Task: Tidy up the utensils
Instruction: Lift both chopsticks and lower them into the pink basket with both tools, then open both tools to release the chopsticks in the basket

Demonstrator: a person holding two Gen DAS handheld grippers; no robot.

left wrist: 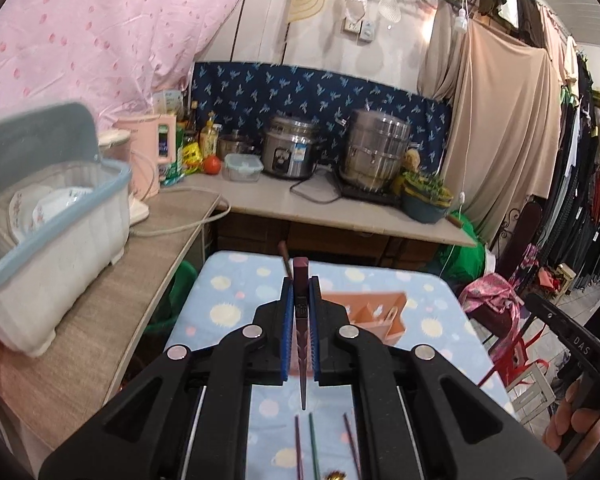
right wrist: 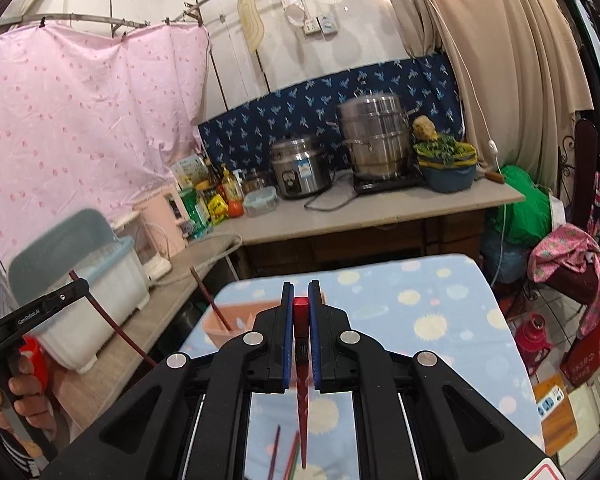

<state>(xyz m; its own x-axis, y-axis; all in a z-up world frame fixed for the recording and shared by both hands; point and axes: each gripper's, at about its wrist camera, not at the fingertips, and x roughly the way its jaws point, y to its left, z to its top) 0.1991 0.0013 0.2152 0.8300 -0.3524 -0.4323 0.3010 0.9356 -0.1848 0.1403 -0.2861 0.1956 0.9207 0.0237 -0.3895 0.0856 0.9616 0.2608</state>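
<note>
Counter [left wrist: 236,296] under a blue spotted cloth carries an orange utensil holder [left wrist: 384,316] with one chopstick standing in it, and loose chopsticks [left wrist: 312,448] lie nearer the cameras. Left claw [left wrist: 300,312] is clenched on a dark maroon chopstick [left wrist: 301,280], lifted above the cloth. Right claw [right wrist: 301,328] is clenched on a red chopstick [right wrist: 301,308], likewise raised.

both grippers, left gripper [left wrist: 300,304] and right gripper [right wrist: 301,308]: black plastic bodies, blue ribbed pads [left wrist: 287,332], round silver pivot screws [left wrist: 251,332]. white "genrobot.ai" lettering [right wrist: 29,315] on left gripper's handle.
</note>
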